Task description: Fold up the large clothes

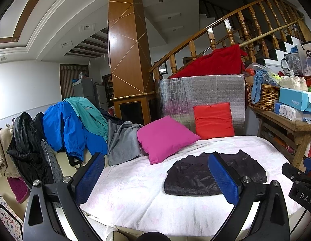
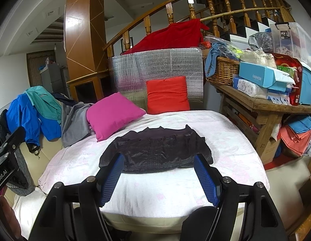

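Right gripper point(image 2: 158, 177) spread, empty, hovering off near edge of bed point(image 2: 155, 196); left gripper point(image 1: 155, 177) spread, empty too. Folded black jacket point(image 2: 155, 152) mid-bed, bare cover around. Pink pillow point(image 2: 113, 114) at 10 o'clock, jacket pile point(image 2: 33, 116) at 9, cluttered counter point(image 2: 261, 102) at 2.

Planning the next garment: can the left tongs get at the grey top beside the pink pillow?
Probably yes. The left tongs are open and empty, and only bare white blanket lies before the grey top, though the pink pillow overlaps its right edge.
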`<state>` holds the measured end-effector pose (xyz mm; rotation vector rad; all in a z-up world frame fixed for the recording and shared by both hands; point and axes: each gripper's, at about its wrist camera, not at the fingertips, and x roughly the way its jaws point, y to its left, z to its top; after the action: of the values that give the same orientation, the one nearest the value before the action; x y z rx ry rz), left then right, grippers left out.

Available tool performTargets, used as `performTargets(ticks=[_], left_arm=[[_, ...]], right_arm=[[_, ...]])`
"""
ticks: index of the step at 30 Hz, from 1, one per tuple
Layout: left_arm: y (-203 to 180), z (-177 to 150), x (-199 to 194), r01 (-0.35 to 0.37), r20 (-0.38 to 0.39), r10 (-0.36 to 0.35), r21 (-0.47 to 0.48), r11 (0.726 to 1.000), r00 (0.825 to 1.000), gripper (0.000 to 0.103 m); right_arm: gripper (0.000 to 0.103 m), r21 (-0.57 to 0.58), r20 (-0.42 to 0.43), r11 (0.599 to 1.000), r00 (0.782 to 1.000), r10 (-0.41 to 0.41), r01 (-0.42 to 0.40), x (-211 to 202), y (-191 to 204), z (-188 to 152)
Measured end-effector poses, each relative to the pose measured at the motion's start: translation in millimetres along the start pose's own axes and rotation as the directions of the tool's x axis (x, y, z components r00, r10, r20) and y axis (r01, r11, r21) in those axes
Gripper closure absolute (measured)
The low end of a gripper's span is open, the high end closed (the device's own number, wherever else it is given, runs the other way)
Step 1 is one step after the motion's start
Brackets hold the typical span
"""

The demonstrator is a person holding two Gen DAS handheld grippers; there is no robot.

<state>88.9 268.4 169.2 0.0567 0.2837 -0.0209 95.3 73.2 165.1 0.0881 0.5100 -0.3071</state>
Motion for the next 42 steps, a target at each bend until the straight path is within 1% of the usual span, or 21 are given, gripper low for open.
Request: performTargets(ticks=[33, 42], left_arm=[[3.4, -5.6, 9.2, -0.011, -0.018, 0.011, -0.003, 1.0, 1.0, 0.001], [-1.7, -8.0, 18.2, -0.015, -0.033, 0.015, 0.0, 1.0, 0.999, 0.001]], right_arm=[[0.028, -0.009, -0.02, 1.0, 1.0, 0.002, -0.003, 7.1, 7.1, -4.6], [0.028, -0.016, -0.043, 1.0, 0.999, 0.003, -0.004, 19.6, 6.5, -6.3]])
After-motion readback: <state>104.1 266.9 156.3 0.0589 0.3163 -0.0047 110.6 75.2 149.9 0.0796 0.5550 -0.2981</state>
